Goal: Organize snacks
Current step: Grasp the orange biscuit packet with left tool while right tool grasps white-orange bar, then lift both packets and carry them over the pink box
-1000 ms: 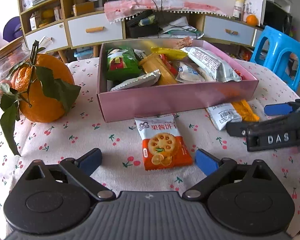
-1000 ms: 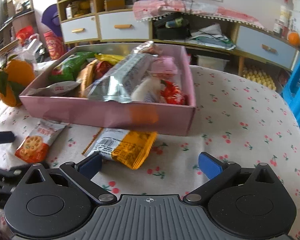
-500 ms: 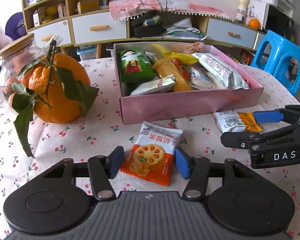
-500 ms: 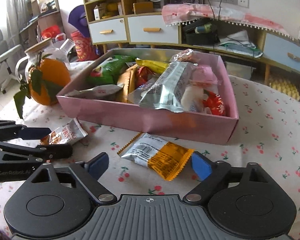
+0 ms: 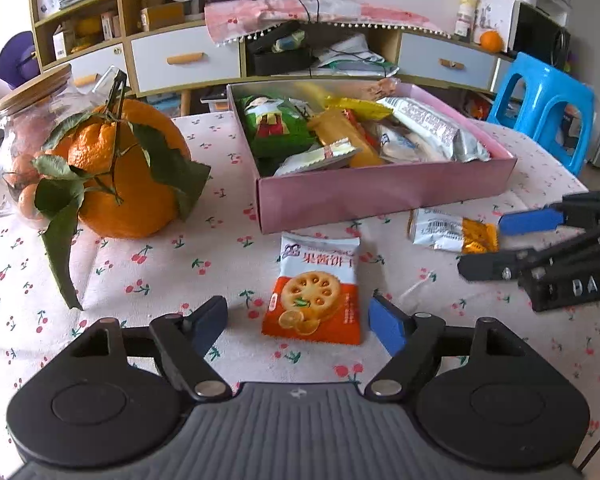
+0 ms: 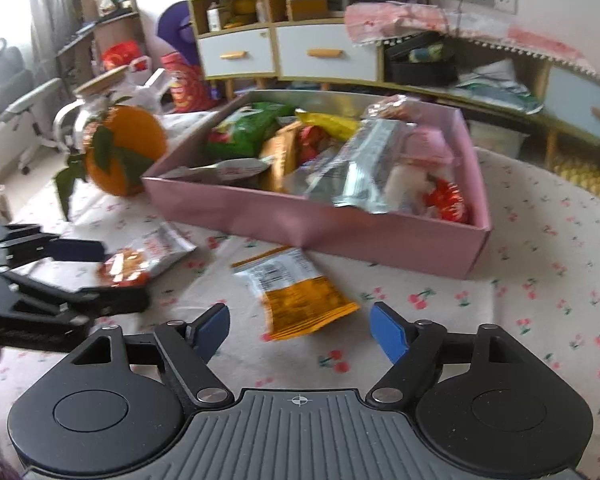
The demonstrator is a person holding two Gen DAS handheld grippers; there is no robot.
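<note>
Mostly done: the pink box point(image 5: 384, 196) is already piled with snacks, and two packets are left on the cloth just near of it, the biscuit packet point(image 5: 316, 290) and, to its right, the orange-and-white packet point(image 6: 296, 292). Left gripper point(image 5: 298, 320) is spread wide around the biscuit packet's near end, pinching nothing. Right gripper point(image 6: 300, 326) is spread too, empty, at the orange-and-white packet's near end.

Both of my black two-finger grippers with blue pads sit low over the table — left gripper point(image 5: 298, 318) has jaws spread wide, nothing between the pads. Right gripper point(image 6: 300, 326) same: jaws apart, empty. Left one sits just left of the right.
</note>
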